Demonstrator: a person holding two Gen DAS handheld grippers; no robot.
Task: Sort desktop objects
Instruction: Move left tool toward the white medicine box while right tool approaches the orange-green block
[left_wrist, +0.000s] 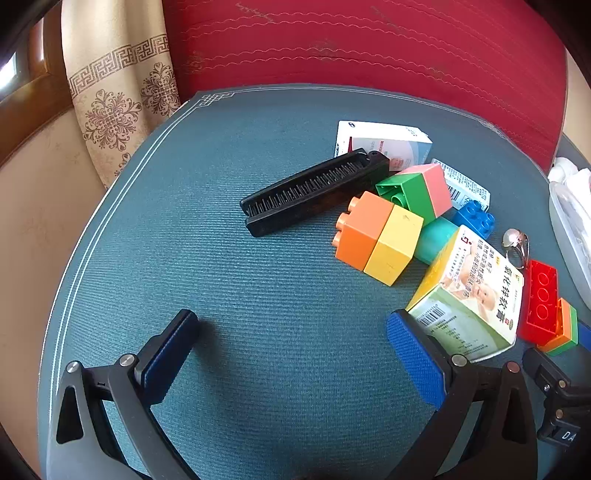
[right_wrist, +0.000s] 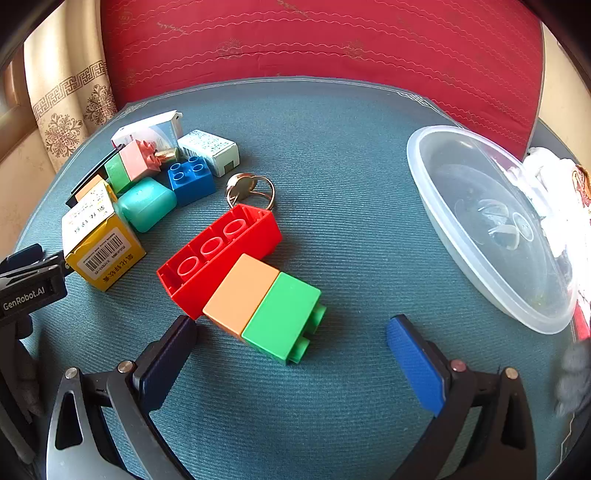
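Showing black comb (left_wrist: 314, 192) only in left view; clear bowl (right_wrist: 436, 192) fully in right; both grippers released.

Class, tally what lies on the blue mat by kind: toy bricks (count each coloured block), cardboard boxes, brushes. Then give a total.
Toy bricks: 8 – orange, yellow, green, pink, blue, red, second orange, second green
Cardboard boxes: 3 – white box, barcode box, ointment box
Brushes: 1 – black brush
Total: 12
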